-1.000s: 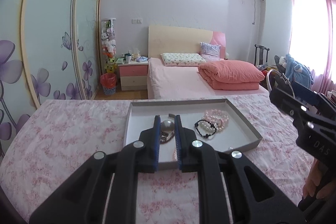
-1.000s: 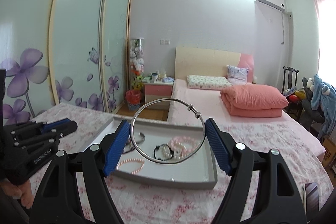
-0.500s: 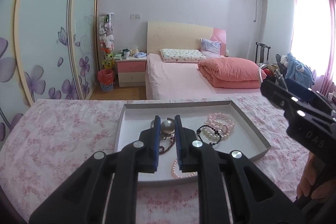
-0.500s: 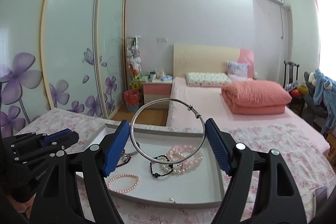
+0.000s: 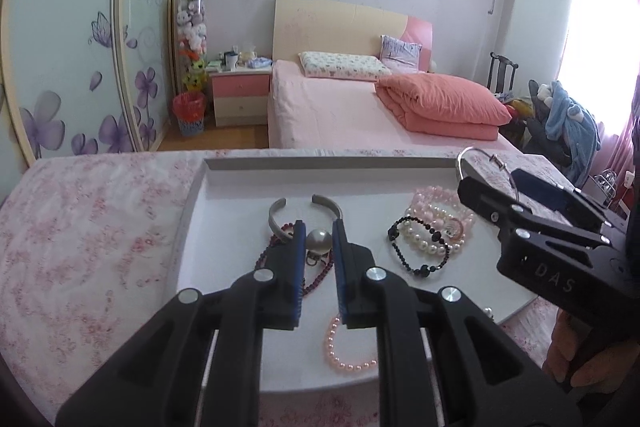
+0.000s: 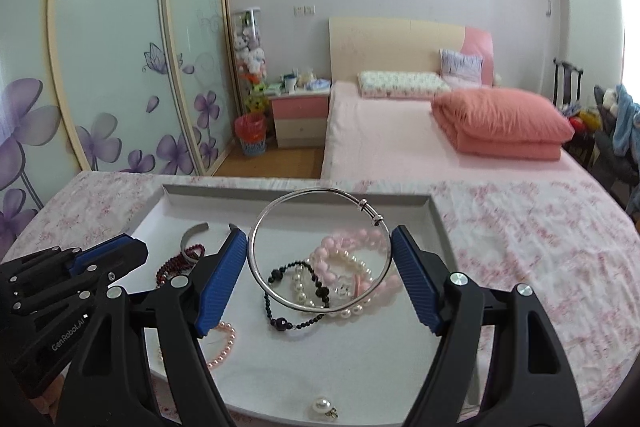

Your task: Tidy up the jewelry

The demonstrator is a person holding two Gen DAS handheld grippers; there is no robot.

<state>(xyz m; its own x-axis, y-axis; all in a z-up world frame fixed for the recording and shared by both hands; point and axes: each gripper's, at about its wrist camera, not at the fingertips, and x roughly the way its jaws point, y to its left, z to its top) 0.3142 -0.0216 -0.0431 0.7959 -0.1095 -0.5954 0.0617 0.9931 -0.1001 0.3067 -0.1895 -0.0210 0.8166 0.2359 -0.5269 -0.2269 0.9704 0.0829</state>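
Note:
A white tray (image 5: 240, 203) lies on the floral-covered table and holds jewelry. My left gripper (image 5: 318, 241) is shut on a large pearl earring (image 5: 319, 240), above a silver cuff (image 5: 280, 211) and a dark red bead string (image 5: 316, 277). My right gripper (image 6: 319, 249) is shut on a thin silver bangle (image 6: 256, 259), held upright over the tray above pink and white pearl bracelets (image 6: 352, 259) and a black bead bracelet (image 6: 292, 311). A pink pearl bracelet (image 5: 348, 355) lies near the tray's front. The right gripper also shows in the left wrist view (image 5: 500, 187).
A loose pearl earring (image 6: 322, 405) lies at the tray's front edge. The table has a pink floral cloth (image 5: 88, 227). Behind it stand a pink bed (image 5: 360, 107), a nightstand (image 5: 238, 95) and sliding wardrobe doors (image 5: 80, 47).
Both grippers have moved forward and lower over the tray, so the jewelry looks nearer. The left still holds the pearl earring and the right still holds the bangle.

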